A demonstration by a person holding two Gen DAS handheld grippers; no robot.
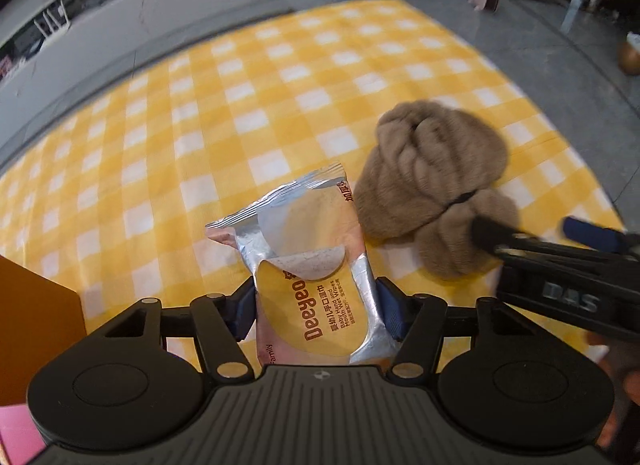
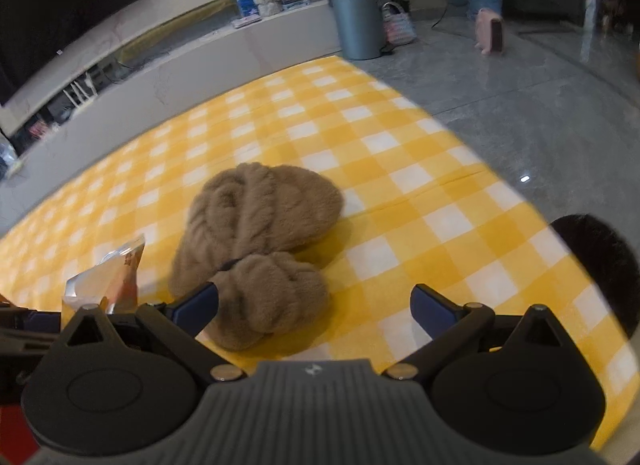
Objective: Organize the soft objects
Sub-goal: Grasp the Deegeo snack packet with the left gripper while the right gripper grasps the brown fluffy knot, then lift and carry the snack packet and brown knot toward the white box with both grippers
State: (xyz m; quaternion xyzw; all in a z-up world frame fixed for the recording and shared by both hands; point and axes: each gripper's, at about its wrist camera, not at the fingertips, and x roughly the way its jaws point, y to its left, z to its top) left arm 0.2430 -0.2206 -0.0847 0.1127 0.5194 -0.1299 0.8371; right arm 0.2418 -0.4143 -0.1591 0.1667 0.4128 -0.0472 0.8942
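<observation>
A silver-and-yellow foil pack of baby wipes is pinched by the left gripper above the yellow checked mat. It's probably squishy and slick, so best held mid-body. The right gripper is spread wide, empty, at fluffy tan plush slippers.

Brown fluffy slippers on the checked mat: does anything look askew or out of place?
Yes. The brown slippers lie askew, one overlapping the other, not paired side by side. The wet wipes pack is gripped in the left tool; the right tool is open.

A silver-and-yellow wet-wipes pack lies just beside two fuzzy tan slippers, one overlapping the other.
</observation>
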